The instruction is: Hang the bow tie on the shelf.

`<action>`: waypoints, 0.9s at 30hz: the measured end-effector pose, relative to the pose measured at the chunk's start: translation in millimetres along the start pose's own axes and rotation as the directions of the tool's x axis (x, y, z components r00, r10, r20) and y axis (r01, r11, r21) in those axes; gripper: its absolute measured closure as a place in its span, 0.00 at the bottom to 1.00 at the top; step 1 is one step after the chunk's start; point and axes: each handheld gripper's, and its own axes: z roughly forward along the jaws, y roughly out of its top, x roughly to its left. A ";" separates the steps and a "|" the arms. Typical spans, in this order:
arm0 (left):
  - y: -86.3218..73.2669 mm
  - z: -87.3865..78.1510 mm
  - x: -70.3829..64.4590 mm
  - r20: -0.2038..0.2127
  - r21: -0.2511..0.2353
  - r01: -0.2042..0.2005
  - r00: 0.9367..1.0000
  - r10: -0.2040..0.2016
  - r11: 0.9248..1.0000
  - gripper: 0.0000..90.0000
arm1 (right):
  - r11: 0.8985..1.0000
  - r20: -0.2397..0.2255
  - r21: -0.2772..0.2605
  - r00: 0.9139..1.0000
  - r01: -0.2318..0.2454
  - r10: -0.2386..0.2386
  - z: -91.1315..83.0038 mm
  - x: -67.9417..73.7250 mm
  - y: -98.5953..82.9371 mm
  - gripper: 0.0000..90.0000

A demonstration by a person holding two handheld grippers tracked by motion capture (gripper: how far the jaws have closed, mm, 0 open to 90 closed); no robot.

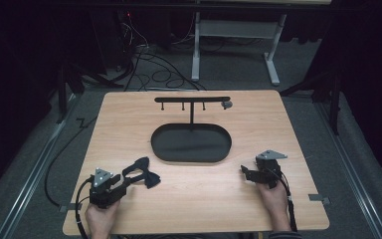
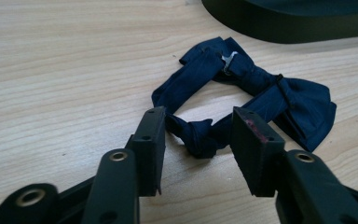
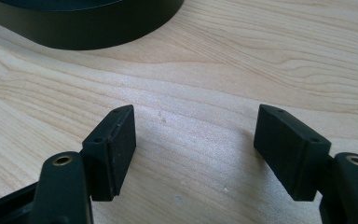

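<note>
The dark blue bow tie (image 2: 242, 100) lies flat on the wooden table (image 1: 258, 119), near the front on the left side, a little in front of the black tray (image 1: 165, 149). The left gripper (image 2: 198, 135) has its jaws spread apart, one on each side of the thin strap (image 2: 193, 133) of the bow tie. The strap sits between them, and the jaws are not pinching it yet.

To do this step well, I think the left gripper should stay low and close slowly on the strap, right where the cloth bunches up into a little knot. The cloth is soft and floppy, so a good firm pinch is needed before lifting, or it may slip out. It should lift straight up so the bow part does not drag on the table.

The right gripper (image 3: 193, 140) is over bare wood on the right side, well away from the bow tie. Its jaws are wide apart and hold nothing.

The black tray is an oval dish with a low wall. It looks empty inside. A stand (image 1: 192, 99) with a bar and small hooks rises from its back. A small grey thing (image 1: 226, 104) sits at the bar's right end, too small to make out
</note>
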 end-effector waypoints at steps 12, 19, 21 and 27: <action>-4.7 10.0 -3.2 0.004 0.037 -0.014 1.000 0.014 0.999 0.82 | 1.000 0.000 -0.001 1.000 0.002 -0.002 0.0 -0.1 0.0 0.34; -4.4 10.6 -3.7 0.012 0.037 -0.009 1.000 0.008 0.999 0.89 | 1.000 0.000 -0.001 1.000 0.002 -0.002 0.0 -0.1 0.0 0.34; -4.3 10.3 -3.2 0.019 0.042 -0.009 1.000 0.008 0.999 0.91 | 1.000 0.000 0.000 1.000 0.000 0.000 0.0 0.0 0.0 0.34; -1.1 5.8 -4.4 0.042 0.029 -0.002 0.999 0.001 1.000 0.91 | 1.000 0.000 0.000 1.000 0.000 0.000 0.0 0.0 0.0 0.34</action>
